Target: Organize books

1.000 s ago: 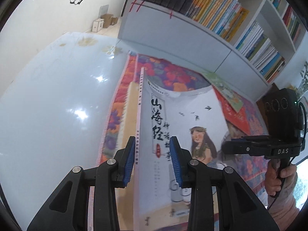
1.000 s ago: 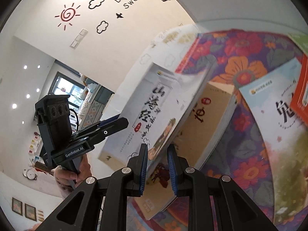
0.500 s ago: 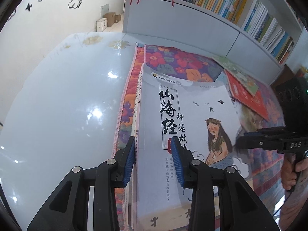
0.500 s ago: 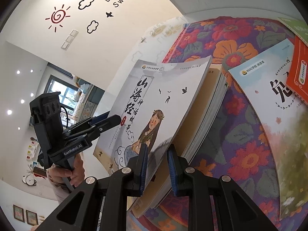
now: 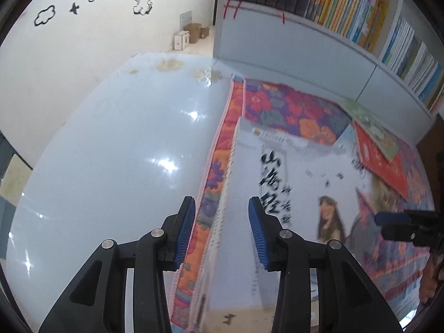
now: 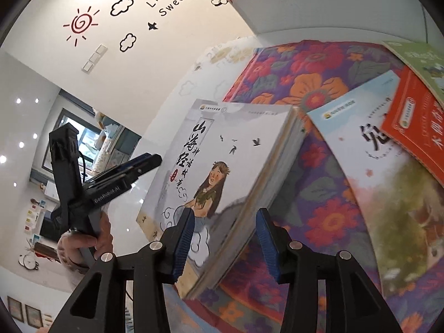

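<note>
A white book with a girl on its cover (image 6: 222, 161) lies on top of a second book, stacked on the flowered cloth (image 6: 313, 83). It also shows in the left wrist view (image 5: 291, 183), blurred. My right gripper (image 6: 224, 242) is open, its jaws either side of the stack's near corner, not gripping. My left gripper (image 5: 222, 231) is open around the stack's spine edge, at the cloth's fringe. A light blue book (image 6: 371, 166), an orange book (image 6: 416, 127) and a green book (image 6: 421, 61) lie overlapped to the right.
A glossy white table (image 5: 125, 152) extends left of the cloth. A white bookshelf (image 5: 347, 8) full of upright books stands behind it. Cardboard boxes (image 5: 191, 33) sit on the floor by the wall.
The white book has come down flat onto the book under it. My right gripper has opened and let go of it. My left gripper has opened wider and drawn back slightly.
</note>
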`<move>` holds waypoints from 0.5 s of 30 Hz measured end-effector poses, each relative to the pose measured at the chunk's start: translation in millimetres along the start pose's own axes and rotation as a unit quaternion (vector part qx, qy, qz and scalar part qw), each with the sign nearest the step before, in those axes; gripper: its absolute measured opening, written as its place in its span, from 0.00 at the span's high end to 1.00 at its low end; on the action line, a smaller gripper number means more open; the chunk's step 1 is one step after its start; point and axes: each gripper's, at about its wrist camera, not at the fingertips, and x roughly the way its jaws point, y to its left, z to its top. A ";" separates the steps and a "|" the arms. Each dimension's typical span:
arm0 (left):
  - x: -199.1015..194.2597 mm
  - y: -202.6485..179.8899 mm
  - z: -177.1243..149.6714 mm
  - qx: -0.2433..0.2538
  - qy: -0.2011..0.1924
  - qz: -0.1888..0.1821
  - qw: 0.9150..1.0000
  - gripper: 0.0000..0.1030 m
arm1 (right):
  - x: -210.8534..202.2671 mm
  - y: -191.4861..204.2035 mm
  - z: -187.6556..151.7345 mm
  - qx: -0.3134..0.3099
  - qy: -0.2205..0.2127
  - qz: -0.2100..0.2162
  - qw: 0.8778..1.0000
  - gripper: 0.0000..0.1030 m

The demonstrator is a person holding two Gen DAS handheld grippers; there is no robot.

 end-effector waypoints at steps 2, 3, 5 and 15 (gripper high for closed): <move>-8.3 -9.0 3.9 -0.003 -0.010 -0.012 1.000 0.64 | -9.1 -5.3 -2.9 0.005 -0.003 0.001 1.000 0.57; -11.7 -14.4 5.9 -0.002 -0.014 -0.015 1.000 0.64 | -12.9 -7.3 -4.0 0.006 -0.006 -0.001 1.000 0.57; -20.0 -30.4 9.8 0.008 -0.027 -0.022 0.999 0.64 | -25.2 -14.3 -5.4 0.009 -0.015 -0.007 1.000 0.57; -24.9 -141.8 28.7 0.049 -0.045 -0.085 0.994 0.64 | -124.3 -86.7 -13.6 0.068 -0.094 -0.049 0.992 0.57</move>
